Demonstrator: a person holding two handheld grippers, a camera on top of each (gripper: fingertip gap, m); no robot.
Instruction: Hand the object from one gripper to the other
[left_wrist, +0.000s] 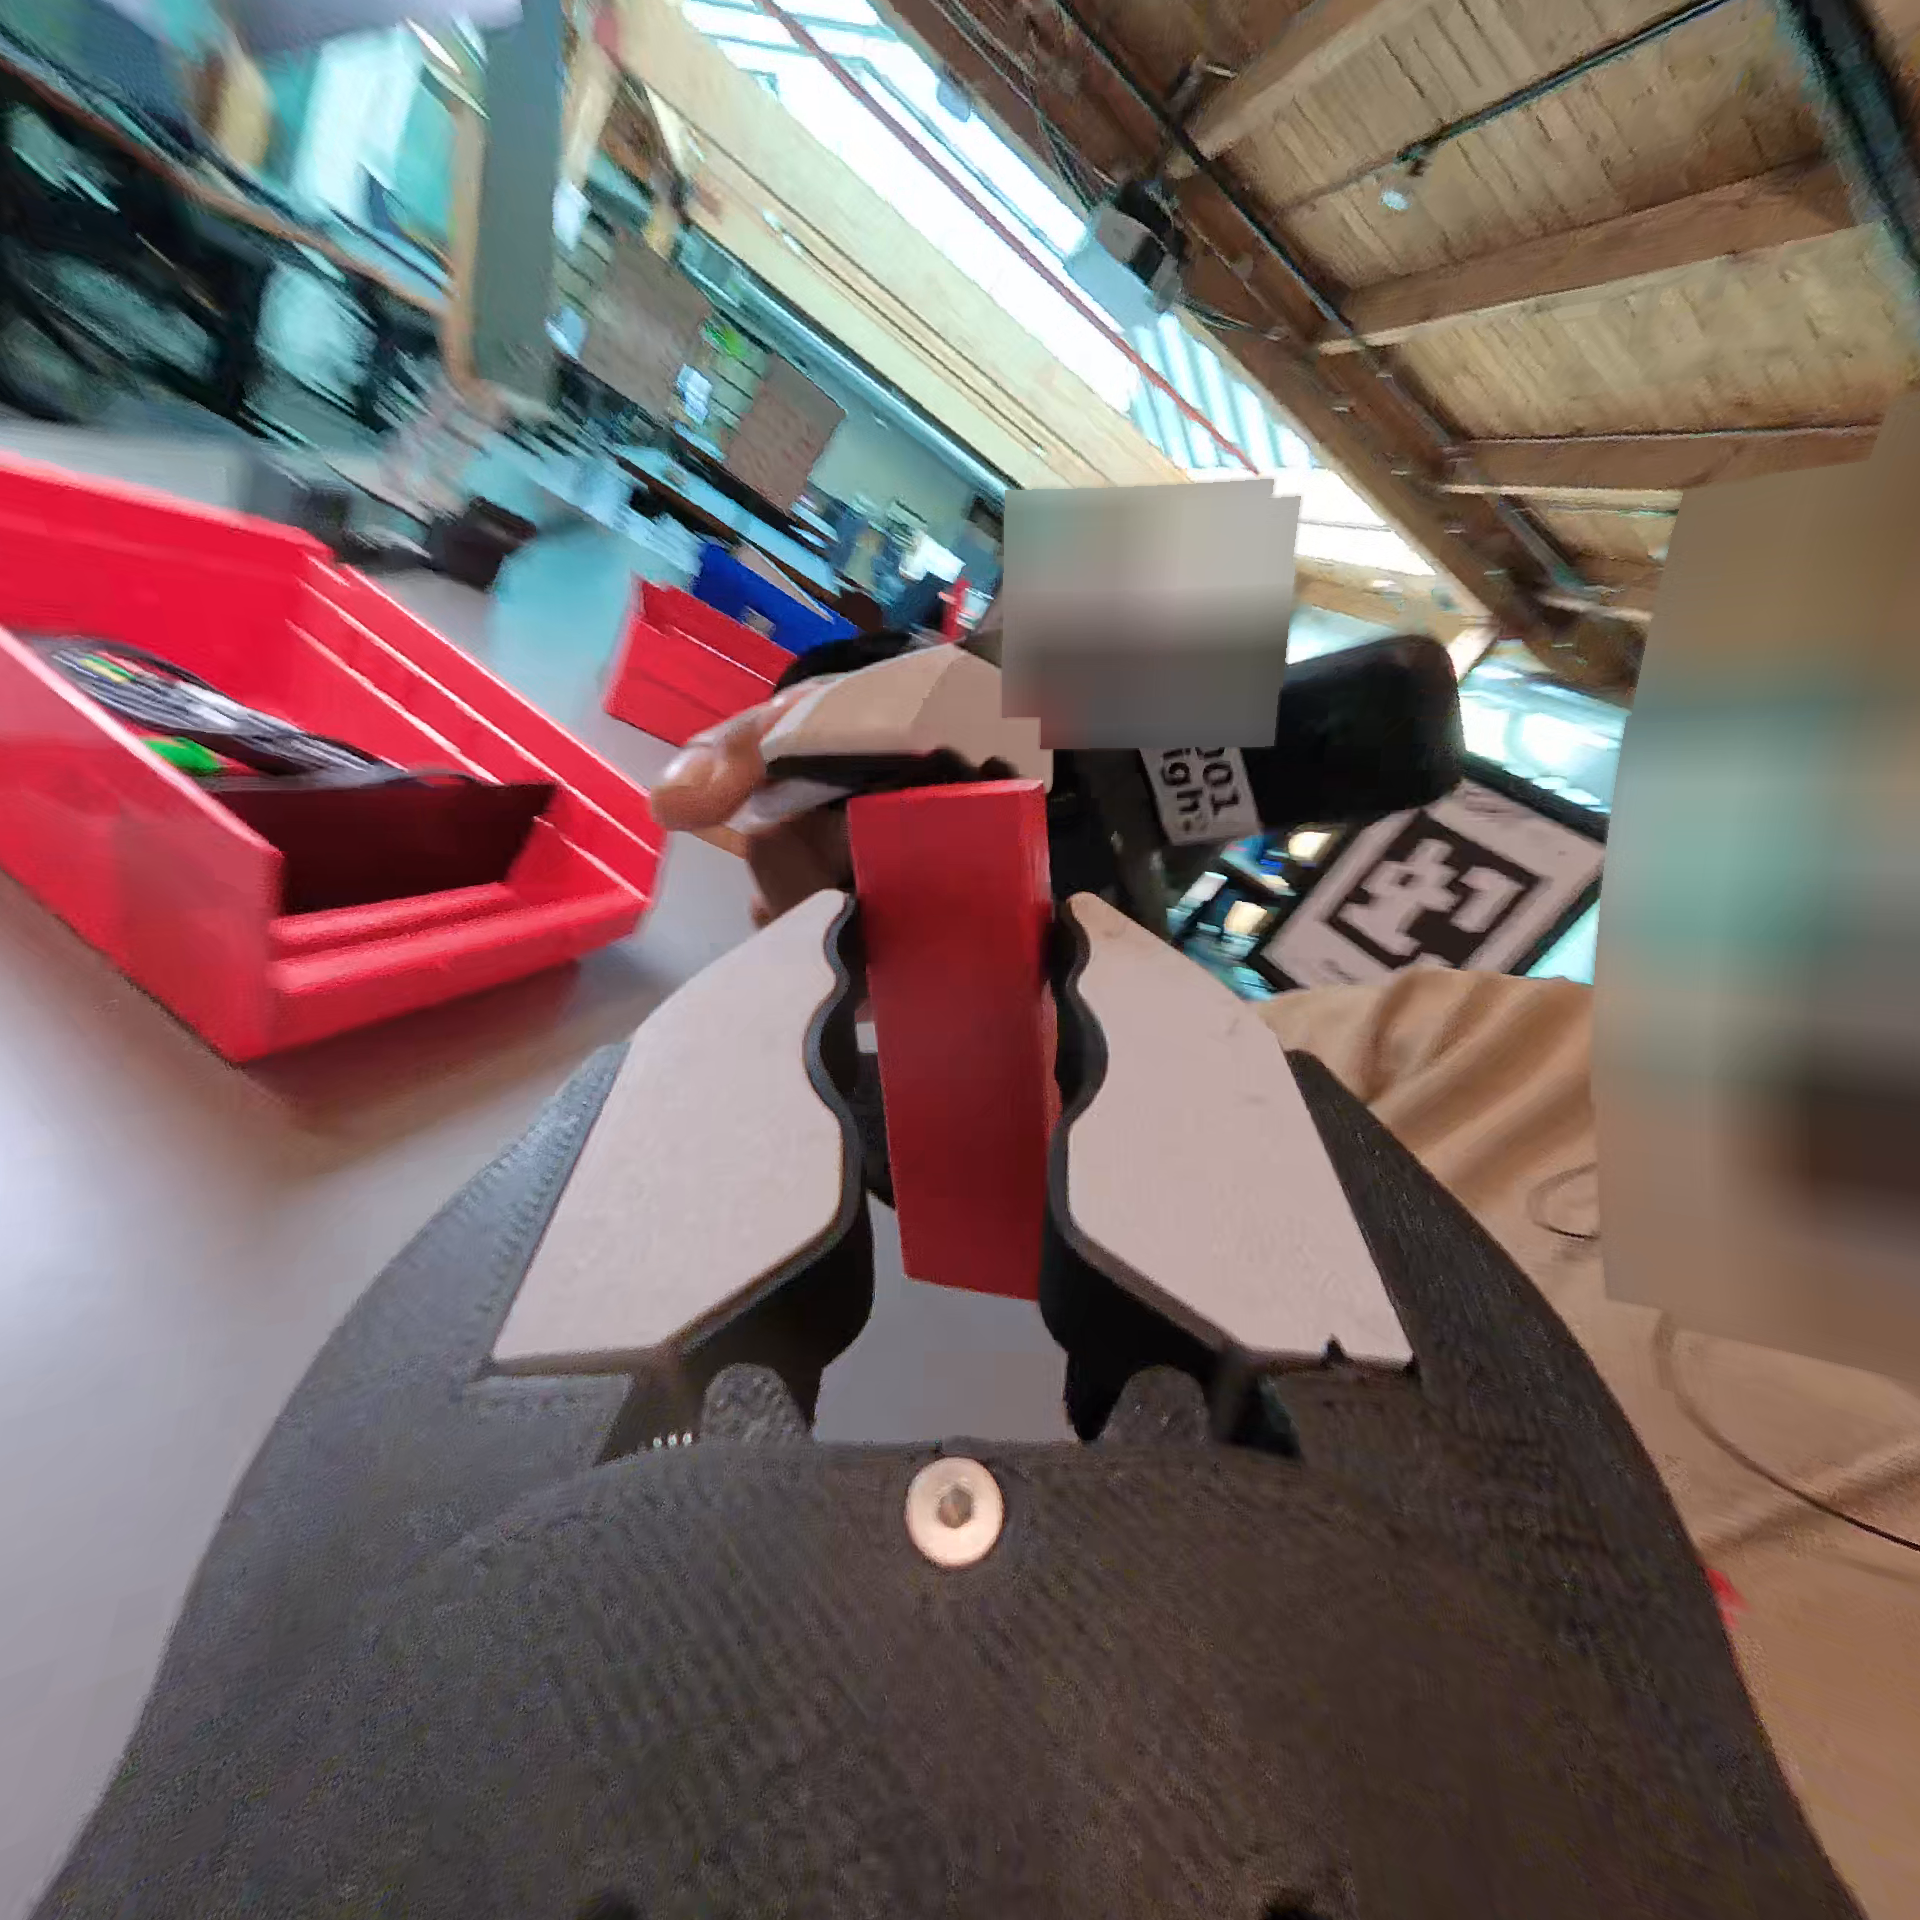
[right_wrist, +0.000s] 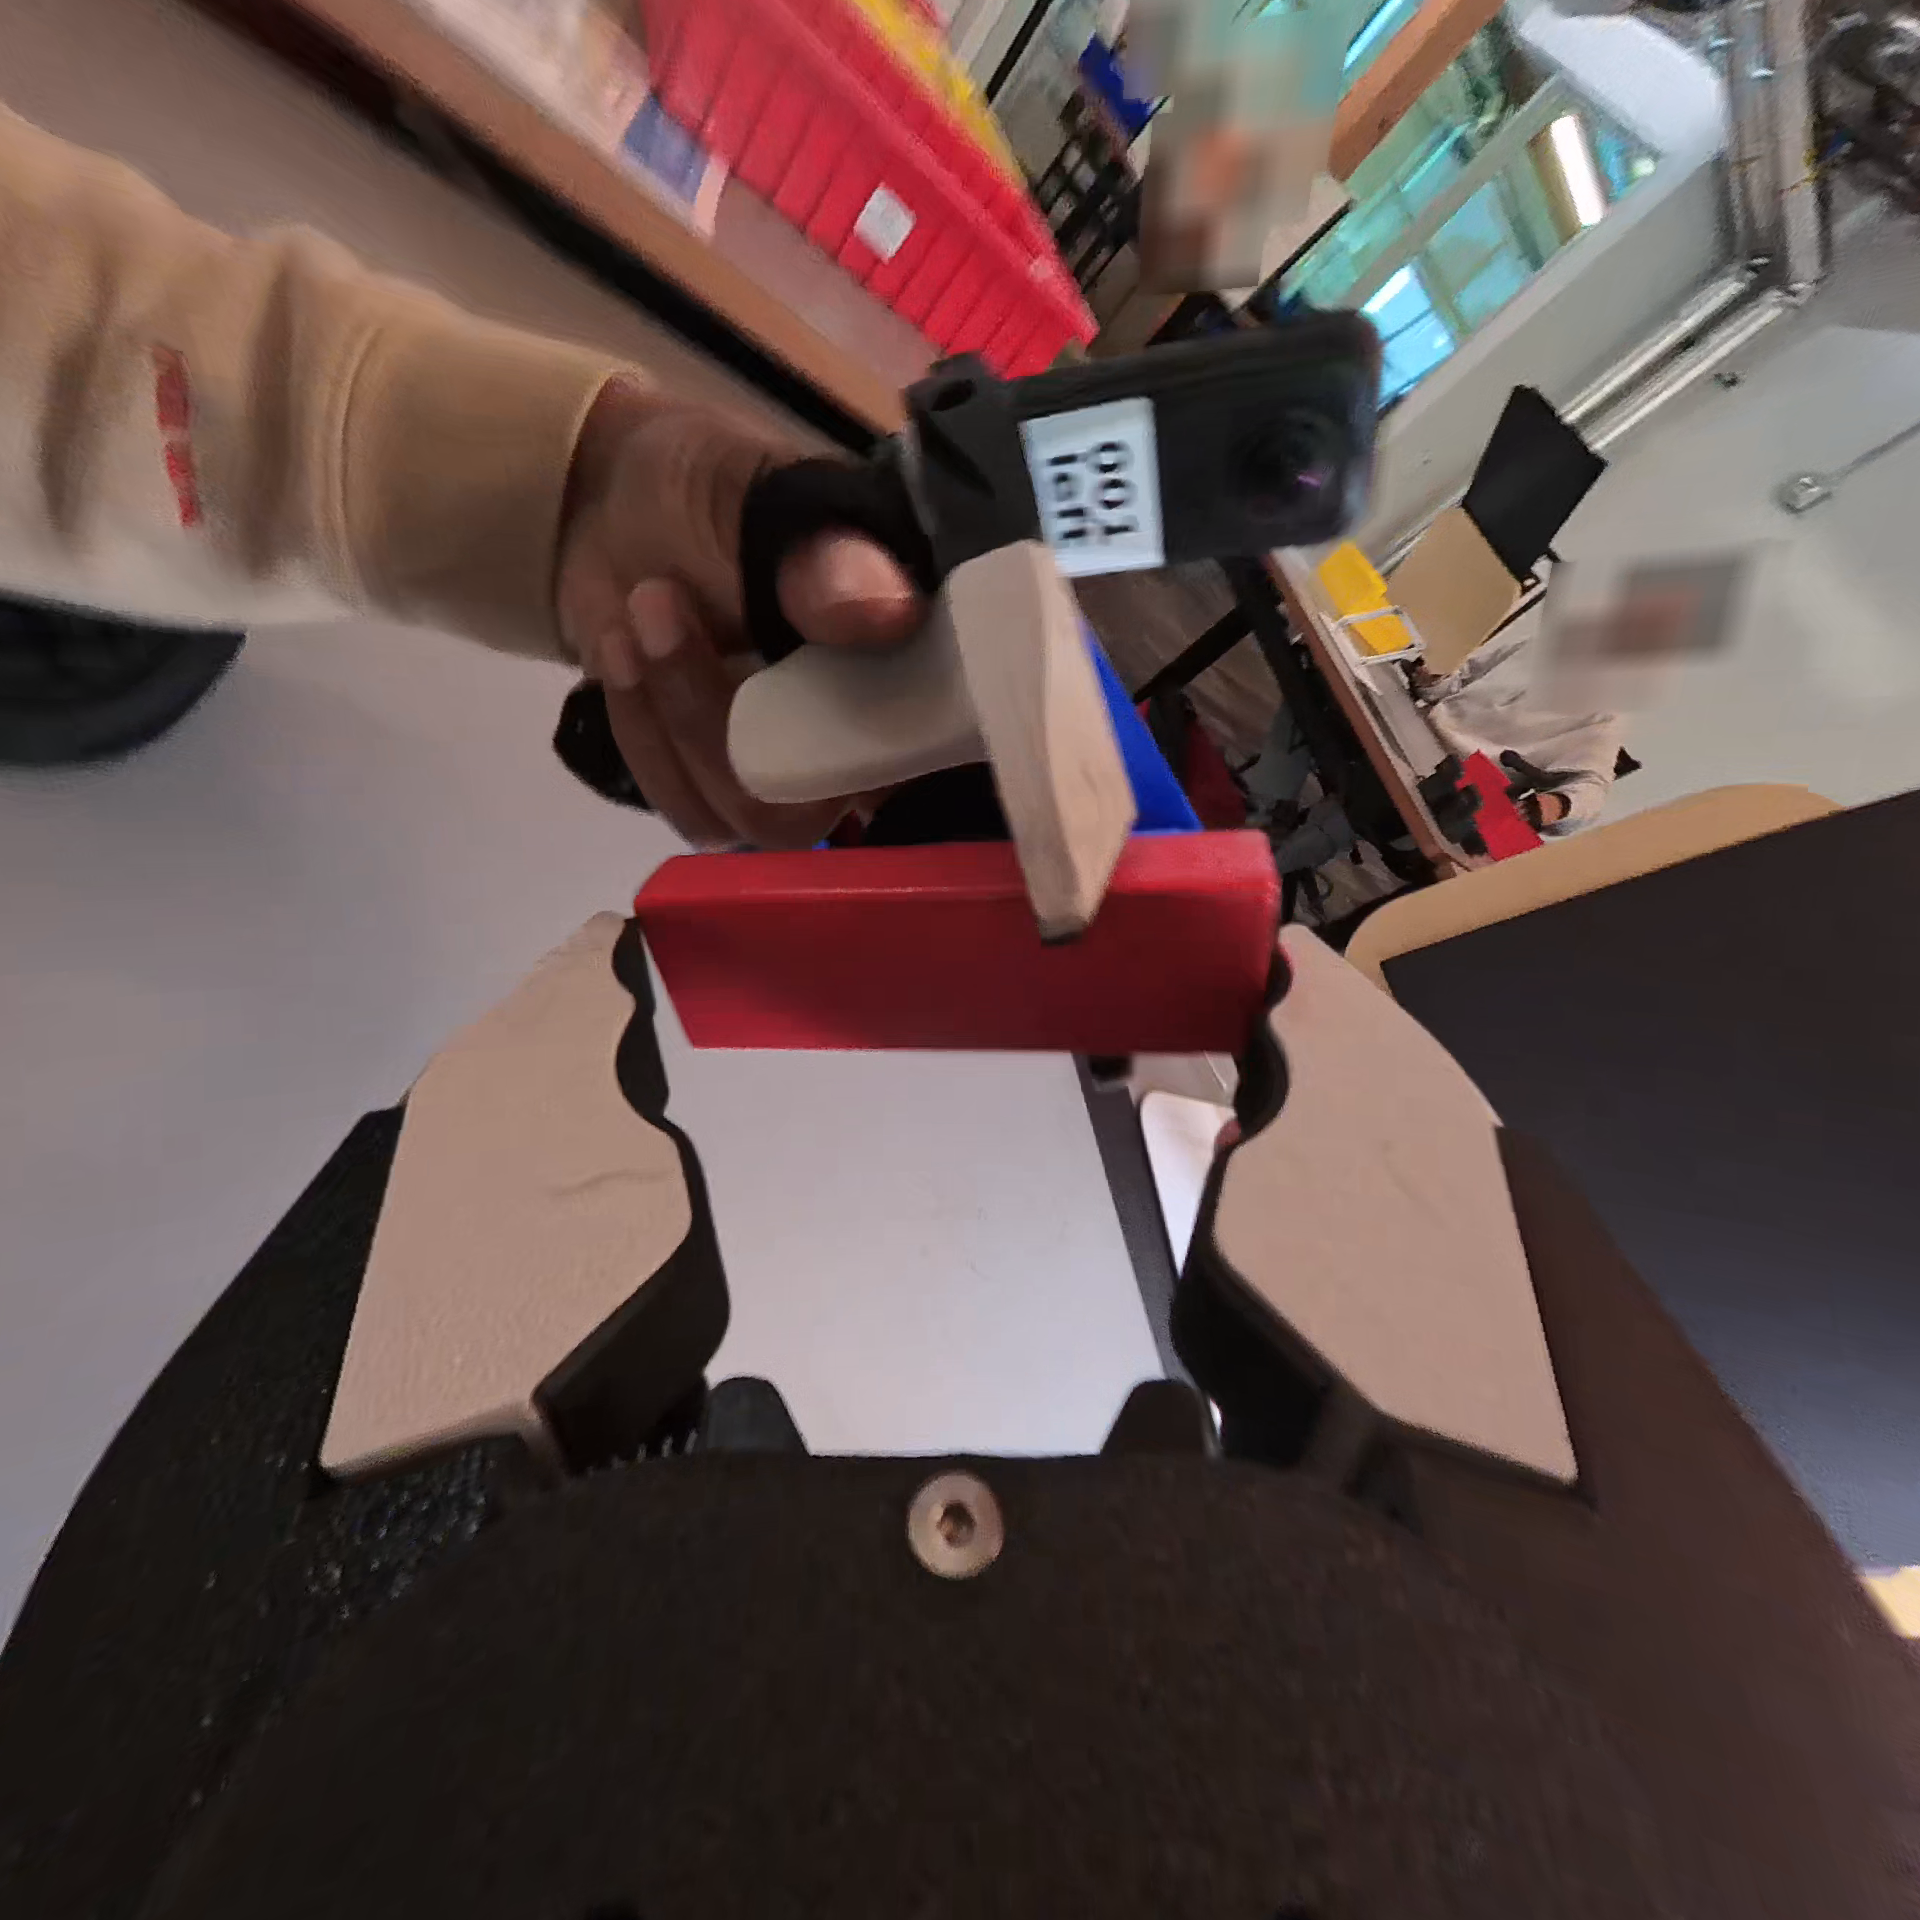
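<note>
Clearly both grippers have the red block (left_wrist: 961, 1039) at once. The left gripper (left_wrist: 956, 925) is closed narrow across the block's short width, its jaws pressing the two broad sides, so in the left wrist view the block runs lengthwise out from between the jaws, away from the camera. The right gripper (right_wrist: 951, 977) stands much wider: in the right wrist view the block (right_wrist: 956, 956) lies crosswise right at the tips, its long axis spanning from one jaw to the other, each end touching or all but touching a tip. Whether those jaws already press firmly I cannot tell; they look seated on the two ends. One left fingertip (right_wrist: 1049, 748) comes down over the block's upper face from beyond it, and the hand (right_wrist: 675, 634) holding that tool sits farther out past the jaws. The block hangs in the air above the pale worktop (right_wrist: 914, 1247), with a red bin (left_wrist: 312, 935) off to the left jaw's side. The two grips cross at right angles, so the likely release is the left opening and backing straight off.
</note>
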